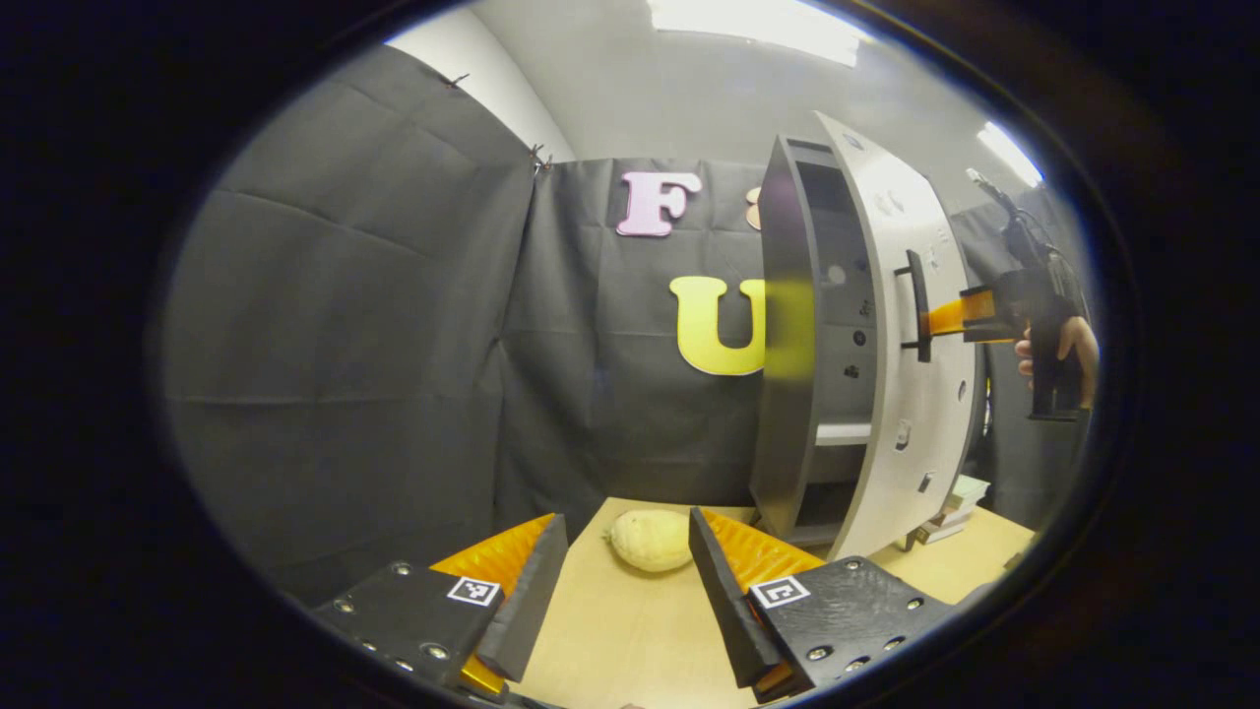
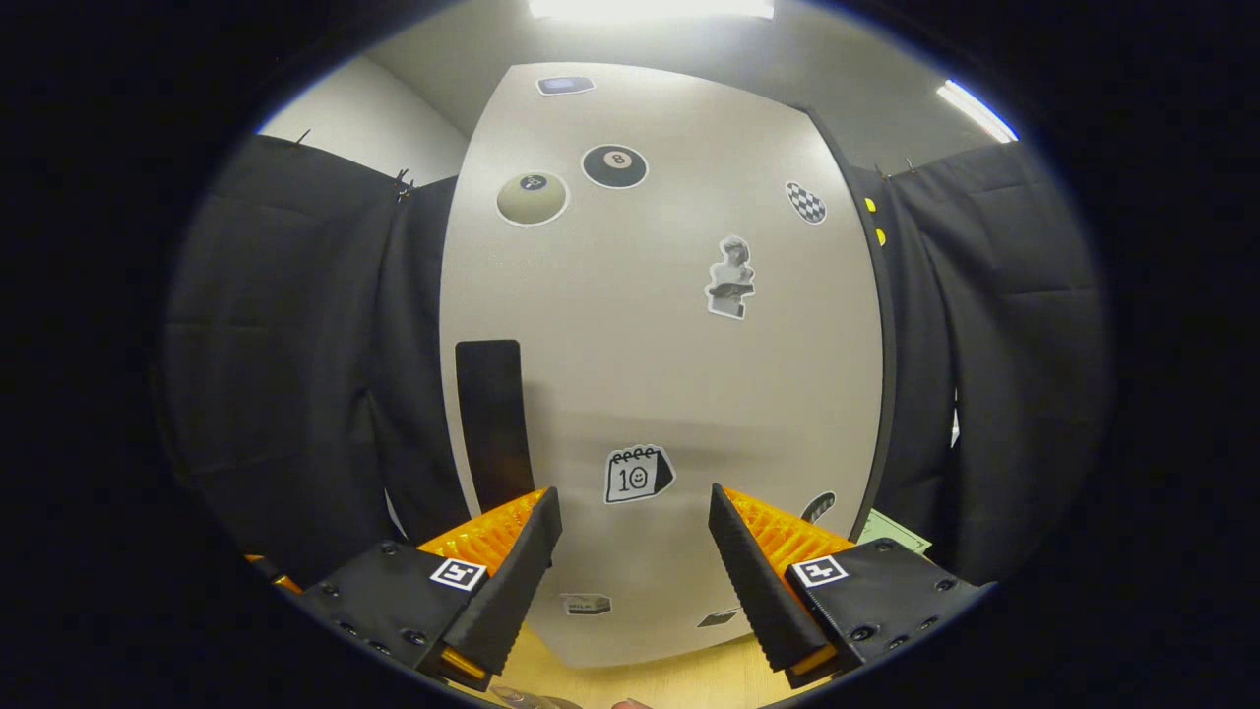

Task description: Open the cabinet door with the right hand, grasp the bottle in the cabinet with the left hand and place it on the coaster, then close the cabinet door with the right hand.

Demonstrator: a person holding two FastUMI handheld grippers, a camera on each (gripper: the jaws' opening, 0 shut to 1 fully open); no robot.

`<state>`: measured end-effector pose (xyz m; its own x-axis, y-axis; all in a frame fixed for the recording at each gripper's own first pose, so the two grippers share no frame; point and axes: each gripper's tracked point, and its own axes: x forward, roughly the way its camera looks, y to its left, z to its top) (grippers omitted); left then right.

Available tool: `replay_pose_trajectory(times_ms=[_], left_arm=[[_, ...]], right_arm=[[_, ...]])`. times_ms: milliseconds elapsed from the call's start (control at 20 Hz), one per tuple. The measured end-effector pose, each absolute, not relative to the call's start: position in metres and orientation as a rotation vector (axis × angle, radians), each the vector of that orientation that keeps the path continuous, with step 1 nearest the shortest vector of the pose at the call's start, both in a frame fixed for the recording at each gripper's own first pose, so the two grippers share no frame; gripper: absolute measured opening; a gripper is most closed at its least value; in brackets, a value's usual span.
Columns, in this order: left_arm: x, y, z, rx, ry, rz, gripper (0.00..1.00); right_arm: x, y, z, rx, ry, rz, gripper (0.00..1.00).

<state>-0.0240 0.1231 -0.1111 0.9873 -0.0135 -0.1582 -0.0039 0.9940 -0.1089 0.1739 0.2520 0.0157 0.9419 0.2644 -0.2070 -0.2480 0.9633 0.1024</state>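
On the table (image 1: 630, 630) the left gripper (image 1: 625, 581) waits with its fingers spread and empty near a pale round fruit (image 1: 650, 539), and further right the cabinet (image 1: 787, 335) stands with its door (image 1: 911, 394) partly ajar; the bottle cannot be made out on the shelves. The right gripper (image 2: 635, 561), fingers apart and holding nothing, faces the door just right of the dark handle (image 2: 492, 418), so it likely should shift left and close squarely on it before pulling. Stickers there include an 8-ball (image 2: 614, 165) and a calendar (image 2: 638, 474) reading 10.
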Motion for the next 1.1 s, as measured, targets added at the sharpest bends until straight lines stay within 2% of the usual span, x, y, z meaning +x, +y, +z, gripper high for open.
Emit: replay_pose_trajectory(times_ms=[500, 850, 900, 1100], left_arm=[[-0.038, 0.092, -0.085, -0.064, 0.135, 0.0, 0.74], [-0.048, 0.045, -0.05, -0.007, 0.094, 0.01, 0.74], [-0.049, 0.038, -0.045, -0.001, 0.089, 0.01, 0.77], [-0.057, 0.011, -0.021, 0.027, 0.057, 0.018, 0.74]], right_arm=[[0.168, 0.248, 0.017, 0.168, 0.236, 0.31, 0.97], [0.129, 0.181, 0.035, 0.107, 0.175, 0.309, 0.99], [0.122, 0.169, 0.037, 0.097, 0.165, 0.307, 0.99], [0.096, 0.118, 0.044, 0.044, 0.136, 0.301, 0.98]])
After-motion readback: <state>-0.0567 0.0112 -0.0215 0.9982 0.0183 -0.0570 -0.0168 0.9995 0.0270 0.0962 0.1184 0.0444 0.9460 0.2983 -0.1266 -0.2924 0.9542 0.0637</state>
